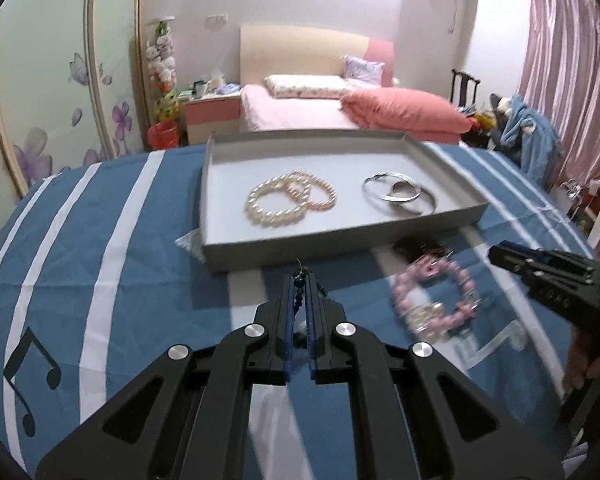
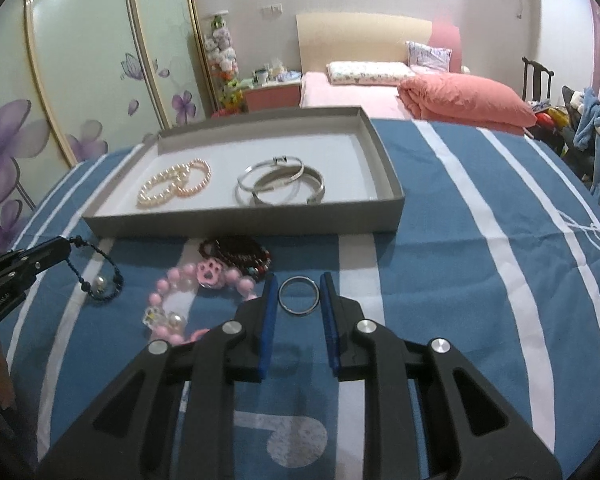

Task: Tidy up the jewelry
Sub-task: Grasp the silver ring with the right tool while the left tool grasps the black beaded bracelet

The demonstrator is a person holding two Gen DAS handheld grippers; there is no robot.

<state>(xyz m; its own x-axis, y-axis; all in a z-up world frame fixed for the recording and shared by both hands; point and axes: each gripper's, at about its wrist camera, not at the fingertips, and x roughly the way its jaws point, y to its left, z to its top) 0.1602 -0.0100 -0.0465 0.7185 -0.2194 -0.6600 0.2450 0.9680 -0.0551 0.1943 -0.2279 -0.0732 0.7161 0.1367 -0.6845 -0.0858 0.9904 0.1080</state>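
A grey tray [image 1: 228,256] [image 2: 236,224] on the blue striped cloth holds two pearl bracelets [image 1: 278,204] [image 2: 168,186] and silver bangles [image 1: 400,196] [image 2: 280,184]. My left gripper [image 1: 300,280] [image 2: 66,246] is shut on a dark beaded cord bracelet [image 2: 100,280], lifted in front of the tray. My right gripper [image 2: 299,288] [image 1: 496,254] is open, its fingers either side of a silver ring [image 2: 299,295] on the cloth, not touching it. A pink bead bracelet [image 2: 188,300] [image 1: 436,300] and a dark bead bracelet [image 2: 236,256] lie left of the ring.
A bed with pink bedding [image 2: 440,92] stands behind the table. A wardrobe with flower doors [image 2: 80,80] is at the left. Clothes on a chair [image 2: 592,140] are at the far right.
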